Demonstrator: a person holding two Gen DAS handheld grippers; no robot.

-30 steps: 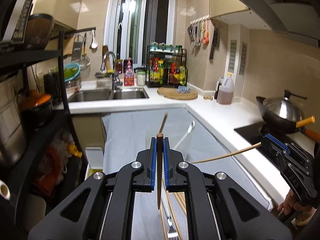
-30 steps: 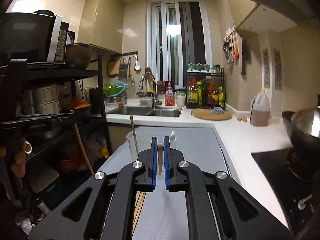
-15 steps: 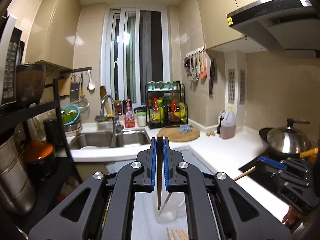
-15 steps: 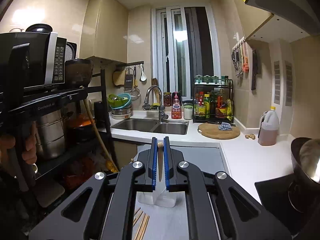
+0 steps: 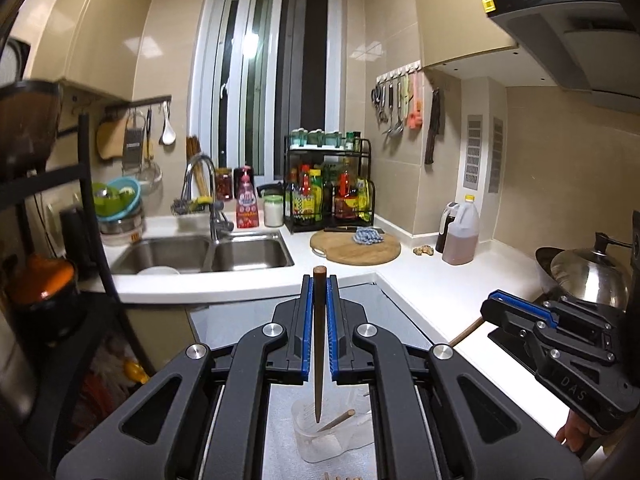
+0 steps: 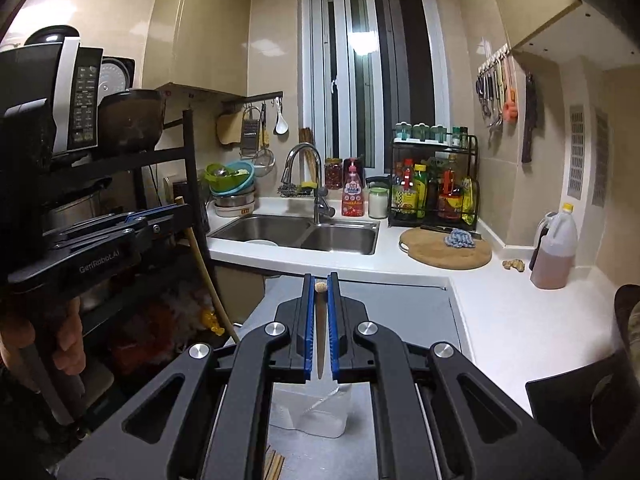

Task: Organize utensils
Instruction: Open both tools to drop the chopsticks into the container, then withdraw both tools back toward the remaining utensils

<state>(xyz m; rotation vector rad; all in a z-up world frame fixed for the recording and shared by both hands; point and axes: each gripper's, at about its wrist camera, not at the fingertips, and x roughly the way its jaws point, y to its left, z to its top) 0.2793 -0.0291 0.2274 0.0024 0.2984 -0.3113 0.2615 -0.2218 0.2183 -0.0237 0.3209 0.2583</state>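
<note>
The left tongs (image 5: pixel 319 280) are closed on a dark chopstick (image 5: pixel 318 344) whose tip hangs over the clear container (image 5: pixel 320 436) on the desk (image 5: pixel 280 420), while the right tongs (image 6: pixel 319 280) pinch a second chopstick (image 6: pixel 319 336) above the same container.
</note>
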